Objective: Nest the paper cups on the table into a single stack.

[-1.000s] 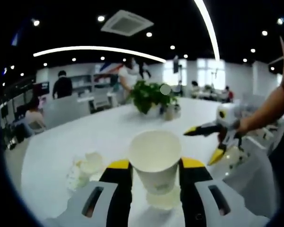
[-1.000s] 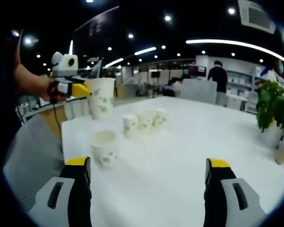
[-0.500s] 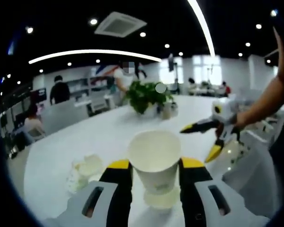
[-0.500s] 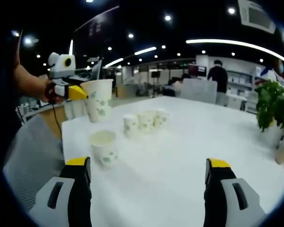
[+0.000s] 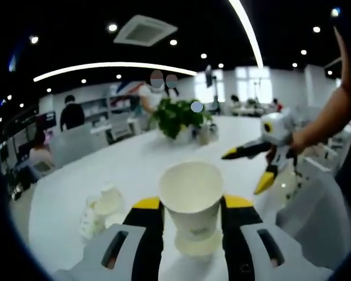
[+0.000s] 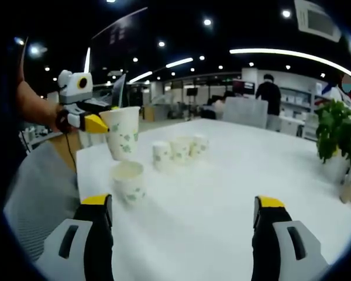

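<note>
The left hand-held gripper is clenched on a paper cup, which sits upright between its yellow-tipped jaws at lower centre of the left gripper view. Over the last second that cup has dropped: in the right gripper view the held cup at centre left now hangs just above a second cup standing on the white bench, where before it was held clearly higher. The two do not yet touch, but the rim of the standing cup shows directly under the held one at the bottom of the left gripper view. That suggests the nesting of this pair is about to happen; a little more descent, kept straight, should seat it.

The right hand-held gripper is released, jaws spread wide and holding nothing. Three more cups wait in a tight cluster further up the bench, so most of the stacking is left. A potted plant stands at the right edge.
</note>
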`<state>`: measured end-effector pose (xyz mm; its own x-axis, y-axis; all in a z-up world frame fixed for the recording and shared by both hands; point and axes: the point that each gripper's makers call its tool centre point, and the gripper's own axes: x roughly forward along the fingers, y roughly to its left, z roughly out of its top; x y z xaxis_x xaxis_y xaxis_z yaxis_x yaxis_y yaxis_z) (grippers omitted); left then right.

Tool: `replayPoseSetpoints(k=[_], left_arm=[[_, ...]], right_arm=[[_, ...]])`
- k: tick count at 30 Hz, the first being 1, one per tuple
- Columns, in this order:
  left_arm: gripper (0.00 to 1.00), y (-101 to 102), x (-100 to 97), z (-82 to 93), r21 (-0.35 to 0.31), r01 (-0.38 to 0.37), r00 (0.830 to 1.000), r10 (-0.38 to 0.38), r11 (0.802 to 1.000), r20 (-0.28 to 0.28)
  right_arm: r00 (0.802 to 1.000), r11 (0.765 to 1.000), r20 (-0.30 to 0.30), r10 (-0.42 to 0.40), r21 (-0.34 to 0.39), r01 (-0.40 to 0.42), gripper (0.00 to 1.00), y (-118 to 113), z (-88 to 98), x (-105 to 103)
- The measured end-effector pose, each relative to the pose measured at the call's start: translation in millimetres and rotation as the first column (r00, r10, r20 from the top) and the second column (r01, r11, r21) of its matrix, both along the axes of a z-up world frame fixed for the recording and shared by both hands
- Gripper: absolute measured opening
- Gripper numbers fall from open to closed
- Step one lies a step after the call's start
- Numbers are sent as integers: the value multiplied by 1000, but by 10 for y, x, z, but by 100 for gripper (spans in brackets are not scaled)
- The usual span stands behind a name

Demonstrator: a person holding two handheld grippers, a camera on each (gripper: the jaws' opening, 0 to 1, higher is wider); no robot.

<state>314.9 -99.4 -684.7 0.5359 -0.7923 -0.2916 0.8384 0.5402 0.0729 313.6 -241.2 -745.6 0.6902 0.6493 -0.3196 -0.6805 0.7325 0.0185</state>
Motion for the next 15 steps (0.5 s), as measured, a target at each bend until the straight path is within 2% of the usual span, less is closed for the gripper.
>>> replayPoseSetpoints(k=[5, 15], left_arm=[[36, -16, -21, -103, 13, 14, 1000, -14, 1000, 3], [36, 17, 15, -242, -3, -14, 1000, 13, 1000, -22]], right_arm=[[1000, 1000, -4, 11, 0, -11, 99, 49, -11, -23], [1000, 1000, -6, 11, 4, -11, 99, 61, -14, -19]])
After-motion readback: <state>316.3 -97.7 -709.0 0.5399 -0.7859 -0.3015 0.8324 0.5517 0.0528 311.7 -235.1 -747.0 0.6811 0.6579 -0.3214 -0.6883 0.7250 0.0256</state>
